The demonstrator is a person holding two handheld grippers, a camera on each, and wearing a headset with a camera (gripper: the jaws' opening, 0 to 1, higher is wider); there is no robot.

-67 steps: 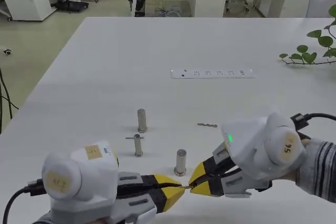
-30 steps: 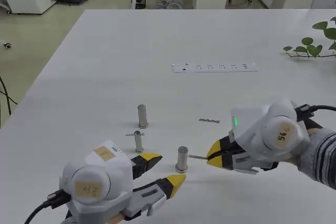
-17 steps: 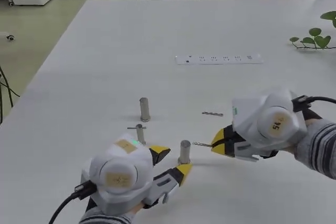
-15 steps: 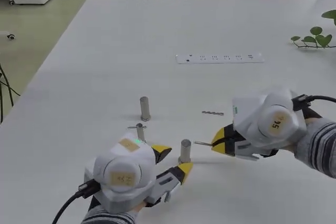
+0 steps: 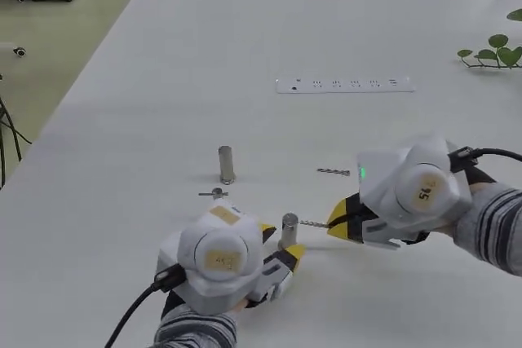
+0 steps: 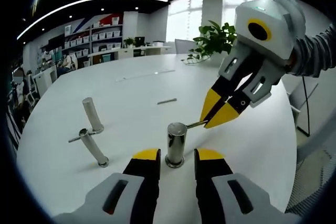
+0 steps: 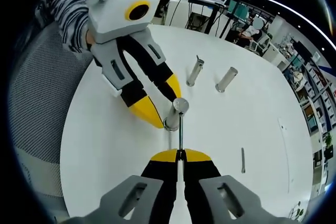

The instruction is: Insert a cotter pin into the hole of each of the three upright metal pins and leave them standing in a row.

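The left gripper (image 5: 281, 240) is standing open at the near edge of the white table (image 5: 163, 103), its yellow-tipped jaws straddling the near pin (image 5: 289, 230). The left gripper view is showing a small gap on each side between the jaws (image 6: 177, 156) and the pin's base (image 6: 176, 142), which the head view cannot resolve. Further left, the middle pin (image 5: 217, 194) is peeking out behind the gripper's body in the head view. The left gripper view is showing it whole (image 6: 93, 148), with a fitted cotter pin (image 6: 76, 138) crossing it near the top. Behind it the far pin (image 5: 227, 164) is standing upright. To the right of the near pin, the right gripper (image 5: 336, 224) is clamping a cotter pin (image 5: 314, 223) between closed jaws and pointing it level at the pin's upper end. The right gripper view is looking straight along this cotter pin (image 7: 180, 132) to the pin's top (image 7: 176, 114). Whether its tip is inside the hole, I cannot tell. A spare cotter pin (image 5: 333, 172) is lying flat beyond the right gripper. A power strip (image 5: 344, 85) is lying farther back, with a plant (image 5: 493, 48) at the right edge.
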